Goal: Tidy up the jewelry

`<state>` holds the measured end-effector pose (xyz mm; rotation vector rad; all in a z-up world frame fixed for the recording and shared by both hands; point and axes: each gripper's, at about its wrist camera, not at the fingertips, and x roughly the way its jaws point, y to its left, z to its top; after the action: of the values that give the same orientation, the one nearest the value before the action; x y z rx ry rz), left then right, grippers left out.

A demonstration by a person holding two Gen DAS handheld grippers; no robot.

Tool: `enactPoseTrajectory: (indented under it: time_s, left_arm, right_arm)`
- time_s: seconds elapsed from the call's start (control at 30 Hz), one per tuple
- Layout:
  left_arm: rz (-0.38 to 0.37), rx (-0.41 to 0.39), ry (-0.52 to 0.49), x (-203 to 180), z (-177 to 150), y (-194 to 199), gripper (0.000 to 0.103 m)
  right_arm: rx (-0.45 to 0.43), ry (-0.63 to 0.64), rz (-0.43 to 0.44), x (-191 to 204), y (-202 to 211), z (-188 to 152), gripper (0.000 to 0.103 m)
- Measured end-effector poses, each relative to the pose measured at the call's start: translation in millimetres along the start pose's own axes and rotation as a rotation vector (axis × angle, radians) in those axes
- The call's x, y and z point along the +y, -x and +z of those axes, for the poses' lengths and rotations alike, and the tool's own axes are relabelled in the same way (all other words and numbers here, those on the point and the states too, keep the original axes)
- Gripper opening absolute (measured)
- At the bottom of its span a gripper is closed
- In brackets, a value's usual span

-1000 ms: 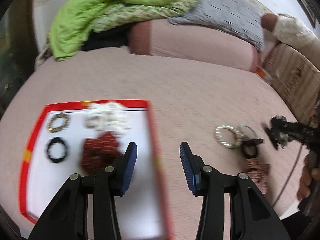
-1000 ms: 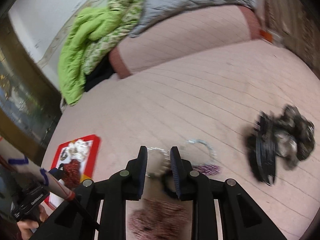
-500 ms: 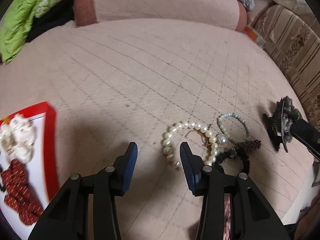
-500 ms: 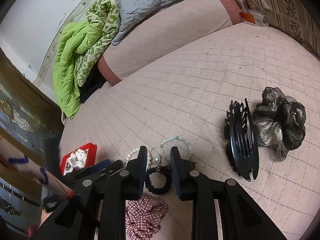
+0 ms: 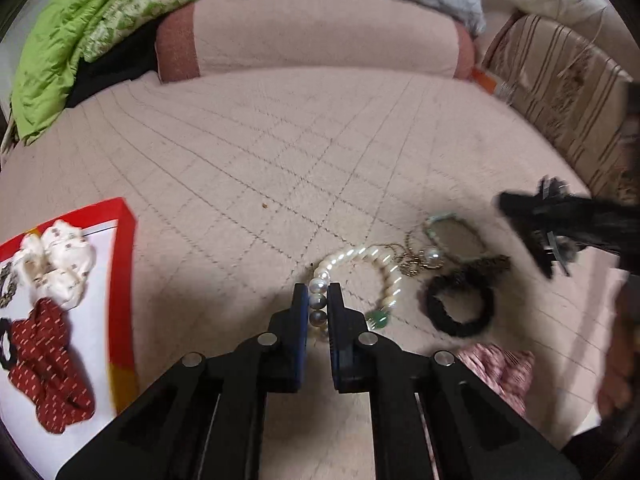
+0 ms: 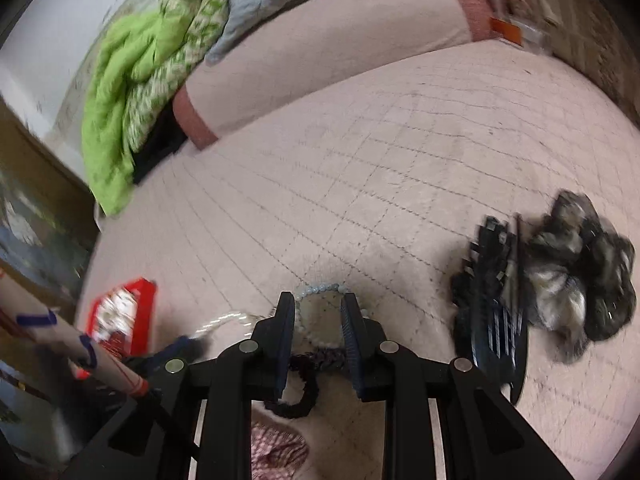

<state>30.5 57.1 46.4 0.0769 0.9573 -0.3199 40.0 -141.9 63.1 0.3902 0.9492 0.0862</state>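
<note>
In the left wrist view my left gripper (image 5: 318, 300) is shut on the pearl bracelet (image 5: 384, 268), which lies on the pink quilted bed. A pale green bead bracelet (image 5: 448, 220), a gold chain with a big pearl (image 5: 420, 258) and a black hair tie (image 5: 460, 306) lie just right of it. The red-rimmed white tray (image 5: 124, 240) at the left holds a white scrunchie (image 5: 60, 264) and a red scrunchie (image 5: 48, 364). In the right wrist view my right gripper (image 6: 319, 312) is open, its fingers either side of the pale bead bracelet (image 6: 324, 290).
A black claw clip (image 6: 492, 320) and a dark ruffled scrunchie (image 6: 580, 276) lie right of my right gripper. A plaid scrunchie (image 5: 500, 368) lies near the front. A long pink bolster (image 5: 312, 44), green blanket (image 5: 80, 28) and grey quilt are at the back.
My left gripper swung right from the tray to the jewelry pile and closed on the pearl bracelet. My right gripper moved down over the pale bead bracelet and opened wider.
</note>
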Motion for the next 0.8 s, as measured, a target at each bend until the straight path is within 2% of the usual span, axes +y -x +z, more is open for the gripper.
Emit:
enactPoseTrajectory:
  time_s: [0.2, 0.3, 0.5, 0.63, 0.8]
  left_arm:
    - [-0.045, -0.092, -0.015, 10.1, -1.7, 29.2, 0.009]
    - [-0.066, -0.111, -0.007, 14.2, 0.4, 33.7, 0.009]
    - [-0.062, -0.135, -0.041, 8.6, 2.6, 35.2, 0.009]
    - [-0.072, -0.146, -0.039, 8.4, 2.6, 37.7, 0.009]
    - [-0.067, -0.156, -0.029, 8.9, 3.0, 42.3, 0.009]
  right_arm:
    - [0.041, 0.087, -0.125, 7.3, -29.6, 0.1, 0.026]
    - [0.083, 0.126, -0.190, 6.7, -45.9, -2.9, 0.025]
    - [0.107, 0.262, -0.314, 20.8, -59.0, -6.7, 0.006]
    - [0.077, 0.233, -0.302, 18.4, -52.3, -3.7, 0.006]
    - [-0.069, 0.180, -0.212, 24.4, -13.9, 8.3, 0.006]
